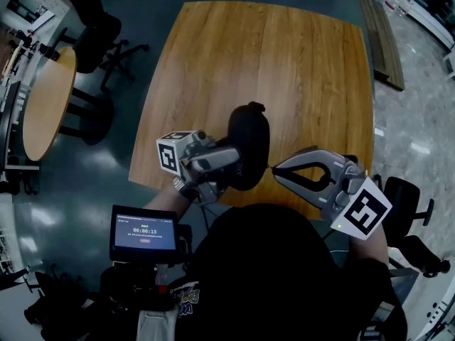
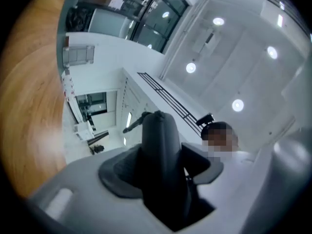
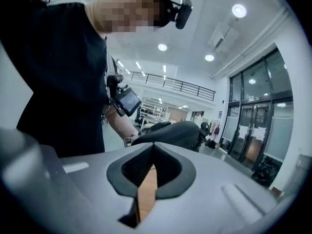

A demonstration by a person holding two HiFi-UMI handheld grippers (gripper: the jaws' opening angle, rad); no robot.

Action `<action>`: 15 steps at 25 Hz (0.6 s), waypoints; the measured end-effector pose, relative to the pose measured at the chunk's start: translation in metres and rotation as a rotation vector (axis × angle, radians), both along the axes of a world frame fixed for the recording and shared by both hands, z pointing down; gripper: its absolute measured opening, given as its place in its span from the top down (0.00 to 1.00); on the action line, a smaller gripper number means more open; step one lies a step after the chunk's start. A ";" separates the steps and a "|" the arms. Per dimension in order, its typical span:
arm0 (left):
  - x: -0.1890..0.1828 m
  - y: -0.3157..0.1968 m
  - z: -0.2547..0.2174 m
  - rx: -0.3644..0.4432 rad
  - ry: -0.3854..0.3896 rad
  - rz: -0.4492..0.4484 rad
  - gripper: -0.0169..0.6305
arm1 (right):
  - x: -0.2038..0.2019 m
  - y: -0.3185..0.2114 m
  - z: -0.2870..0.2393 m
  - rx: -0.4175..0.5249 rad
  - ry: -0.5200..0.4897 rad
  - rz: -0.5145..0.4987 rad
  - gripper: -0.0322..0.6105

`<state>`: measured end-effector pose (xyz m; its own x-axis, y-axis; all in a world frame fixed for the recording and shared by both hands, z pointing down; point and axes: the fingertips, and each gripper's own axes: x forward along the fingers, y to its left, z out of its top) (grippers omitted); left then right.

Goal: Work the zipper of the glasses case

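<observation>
The black glasses case (image 1: 250, 130) is lifted over the near edge of the wooden table (image 1: 284, 62). My left gripper (image 1: 234, 160) is shut on the case's near half, which stands between the jaws in the left gripper view (image 2: 161, 135). A small zipper pull (image 2: 132, 125) sticks out at the case's far end, free of both grippers. My right gripper (image 1: 277, 169) is shut, its tips at the case's right edge. In the right gripper view the jaws (image 3: 153, 147) meet, with the case (image 3: 178, 132) just beyond them. I cannot tell whether they pinch anything.
A round wooden table (image 1: 48, 101) and black office chairs (image 1: 99, 30) stand at the left. Another chair (image 1: 409, 197) is at the right. A small screen device (image 1: 144, 234) hangs at the person's chest. Teal floor surrounds the table.
</observation>
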<state>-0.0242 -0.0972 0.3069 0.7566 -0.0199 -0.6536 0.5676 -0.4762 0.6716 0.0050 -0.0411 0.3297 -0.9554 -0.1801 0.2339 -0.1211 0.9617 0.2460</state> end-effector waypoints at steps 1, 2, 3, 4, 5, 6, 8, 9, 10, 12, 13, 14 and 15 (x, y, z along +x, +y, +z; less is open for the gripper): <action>0.000 -0.003 -0.002 0.001 0.004 -0.044 0.58 | -0.001 -0.001 0.000 0.012 0.008 0.013 0.94; -0.001 -0.005 -0.005 0.000 0.011 -0.090 0.59 | -0.001 -0.002 -0.001 0.021 0.010 0.024 0.94; -0.002 -0.007 -0.008 -0.003 0.017 -0.132 0.59 | 0.000 -0.004 -0.002 0.022 0.002 0.034 0.94; -0.003 -0.009 -0.009 -0.009 0.020 -0.169 0.59 | 0.000 -0.005 -0.004 0.016 -0.012 0.045 0.94; -0.004 -0.010 -0.010 -0.019 0.022 -0.200 0.59 | 0.001 -0.005 -0.005 0.004 -0.030 0.055 0.94; -0.006 -0.012 -0.009 -0.036 0.030 -0.224 0.59 | 0.000 -0.005 -0.005 -0.011 -0.051 0.063 0.93; -0.010 -0.015 -0.005 -0.084 0.057 -0.249 0.59 | -0.001 -0.005 -0.003 -0.017 -0.077 0.082 0.93; -0.012 -0.016 -0.002 -0.112 0.078 -0.243 0.59 | -0.002 -0.004 -0.002 -0.006 -0.079 0.091 0.93; -0.015 -0.018 -0.002 -0.139 0.107 -0.225 0.59 | -0.005 -0.003 -0.002 0.004 -0.083 0.093 0.94; -0.018 -0.018 -0.004 -0.144 0.121 -0.218 0.58 | -0.009 0.001 -0.003 0.043 -0.076 0.088 0.93; -0.017 -0.018 -0.004 -0.126 0.086 -0.241 0.59 | -0.007 -0.001 -0.001 0.075 -0.050 0.091 0.93; -0.016 -0.018 -0.003 -0.118 0.056 -0.254 0.59 | -0.003 -0.004 -0.001 0.089 -0.043 0.097 0.95; -0.015 -0.019 -0.003 -0.127 0.057 -0.244 0.59 | -0.001 -0.007 -0.003 0.074 -0.071 0.107 0.95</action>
<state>-0.0391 -0.1165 0.3037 0.6815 -0.2817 -0.6755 0.4850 -0.5174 0.7051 0.0044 -0.0478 0.3263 -0.9435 -0.2958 0.1492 -0.2412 0.9220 0.3028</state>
